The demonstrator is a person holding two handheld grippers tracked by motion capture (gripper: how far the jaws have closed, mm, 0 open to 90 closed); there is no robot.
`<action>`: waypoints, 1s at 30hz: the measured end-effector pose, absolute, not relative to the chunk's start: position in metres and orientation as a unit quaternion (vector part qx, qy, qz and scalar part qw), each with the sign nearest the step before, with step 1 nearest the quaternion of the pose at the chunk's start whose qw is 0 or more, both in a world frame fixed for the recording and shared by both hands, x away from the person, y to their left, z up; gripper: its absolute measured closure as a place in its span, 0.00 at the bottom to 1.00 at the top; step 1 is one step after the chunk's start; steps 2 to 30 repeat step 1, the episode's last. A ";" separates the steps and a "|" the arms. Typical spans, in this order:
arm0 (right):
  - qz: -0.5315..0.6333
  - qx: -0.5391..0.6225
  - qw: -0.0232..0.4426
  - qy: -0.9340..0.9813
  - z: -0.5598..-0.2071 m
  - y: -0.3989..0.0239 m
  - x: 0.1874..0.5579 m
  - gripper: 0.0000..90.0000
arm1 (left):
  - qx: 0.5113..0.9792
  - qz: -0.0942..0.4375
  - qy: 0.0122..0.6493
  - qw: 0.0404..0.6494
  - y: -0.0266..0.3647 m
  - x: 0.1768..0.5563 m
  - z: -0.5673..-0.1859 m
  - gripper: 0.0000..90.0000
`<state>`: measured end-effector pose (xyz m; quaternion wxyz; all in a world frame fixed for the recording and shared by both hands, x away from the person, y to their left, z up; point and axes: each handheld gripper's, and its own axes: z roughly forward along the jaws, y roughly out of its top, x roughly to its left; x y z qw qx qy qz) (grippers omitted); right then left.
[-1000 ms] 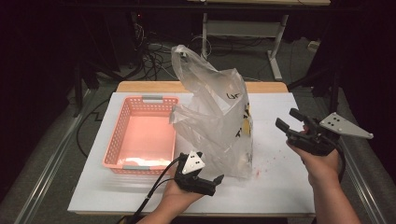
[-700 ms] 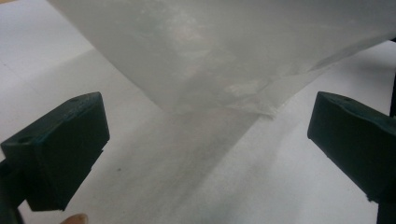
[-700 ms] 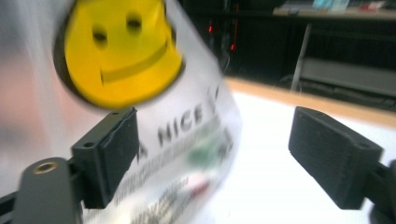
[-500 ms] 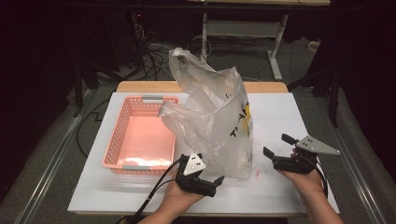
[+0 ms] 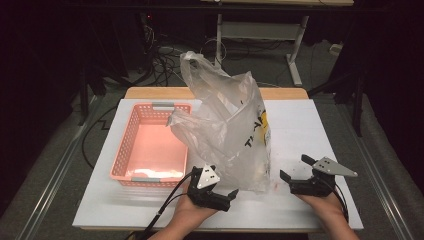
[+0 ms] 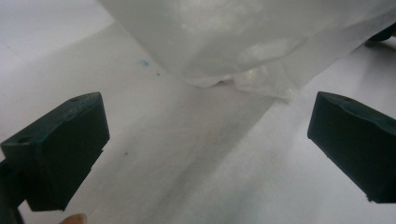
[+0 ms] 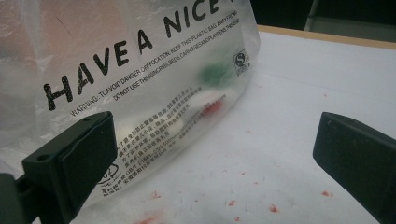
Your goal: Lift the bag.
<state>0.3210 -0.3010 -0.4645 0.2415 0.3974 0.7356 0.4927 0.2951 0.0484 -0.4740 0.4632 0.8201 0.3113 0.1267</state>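
A clear plastic bag [image 5: 230,130] stands upright near the middle of the white table [image 5: 320,130], its handles rising toward twelve o'clock in the high view. Black print runs down its right side; in the right gripper view the words "HAVE A NICE" and a block of warning text read across the film [image 7: 140,60]. Through the plastic something green and something red and white show dimly, too blurred to name. At nine o'clock from the bag, just beside it, sits a pink basket [image 5: 125,150] with grey handle clips, and the bag's left fold hangs over the basket's right rim.

The left tongs [image 5: 226,196] lie low at six o'clock from the bag, close to its bottom edge. Their jaws are spread wide with nothing between them; in the left gripper view the bag's crumpled lower corner [image 6: 252,60] lies ahead of the gap, apart from both pads.

The right tongs [image 5: 296,169] rest near the table at four o'clock from the bag, held from below by the person's right hand [image 5: 320,205]. Their jaws have just been opening and now stand fully spread, gripping nothing. In the right gripper view the bag's lower corner lies behind the left jaw, and small red flecks [image 7: 243,203] dot the table between the jaws.
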 end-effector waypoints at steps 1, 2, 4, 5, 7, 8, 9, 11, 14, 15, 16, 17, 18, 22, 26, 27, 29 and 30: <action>0.493 0.399 0.241 0.735 -0.465 -0.301 0.321 0.00 | 0.824 0.129 0.310 0.457 0.049 0.294 -0.475 0.00; 0.493 0.399 0.241 0.735 -0.465 -0.301 0.321 0.00 | 0.824 0.129 0.310 0.457 0.049 0.294 -0.475 0.00; 0.493 0.399 0.241 0.735 -0.465 -0.301 0.321 0.00 | 0.824 0.129 0.310 0.457 0.049 0.294 -0.475 0.00; 0.493 0.399 0.241 0.735 -0.465 -0.301 0.321 0.00 | 0.824 0.129 0.310 0.457 0.049 0.294 -0.475 0.00; 0.493 0.399 0.241 0.735 -0.465 -0.301 0.321 0.00 | 0.824 0.129 0.310 0.457 0.049 0.294 -0.475 0.00; 0.493 0.399 0.241 0.735 -0.465 -0.301 0.321 0.00 | 0.824 0.129 0.310 0.457 0.049 0.294 -0.475 0.00; 0.493 0.399 0.241 0.735 -0.465 -0.301 0.321 0.00 | 0.824 0.129 0.310 0.457 0.049 0.294 -0.475 0.00; 0.493 0.399 0.241 0.735 -0.465 -0.301 0.321 0.00 | 0.824 0.129 0.310 0.457 0.049 0.294 -0.475 0.00; 0.493 0.399 0.241 0.735 -0.465 -0.301 0.321 0.00 | 0.824 0.129 0.310 0.457 0.049 0.294 -0.475 0.00; 0.493 0.399 0.241 0.735 -0.465 -0.301 0.321 0.00 | 0.824 0.129 0.310 0.457 0.049 0.294 -0.475 0.00; 0.493 0.399 0.241 0.735 -0.465 -0.301 0.321 0.00 | 0.824 0.129 0.310 0.457 0.049 0.294 -0.475 0.00; 0.493 0.399 0.241 0.735 -0.465 -0.301 0.321 0.00 | 0.824 0.129 0.310 0.457 0.049 0.294 -0.475 0.00; 0.493 0.399 0.241 0.735 -0.465 -0.301 0.321 0.00 | 0.824 0.129 0.310 0.457 0.049 0.294 -0.475 0.00; 0.493 0.399 0.241 0.735 -0.465 -0.301 0.321 0.00 | 0.824 0.129 0.310 0.457 0.049 0.294 -0.475 0.00; 0.493 0.399 0.241 0.735 -0.465 -0.301 0.321 0.00 | 0.824 0.129 0.310 0.457 0.049 0.294 -0.475 0.00; 0.493 0.399 0.241 0.735 -0.465 -0.301 0.321 0.00 | 0.824 0.129 0.310 0.457 0.049 0.294 -0.475 0.00; 0.493 0.399 0.241 0.735 -0.465 -0.301 0.321 0.00 | 0.824 0.129 0.310 0.457 0.049 0.294 -0.475 0.00; 0.493 0.399 0.241 0.735 -0.465 -0.301 0.321 0.00 | 0.824 0.129 0.310 0.457 0.049 0.294 -0.475 0.00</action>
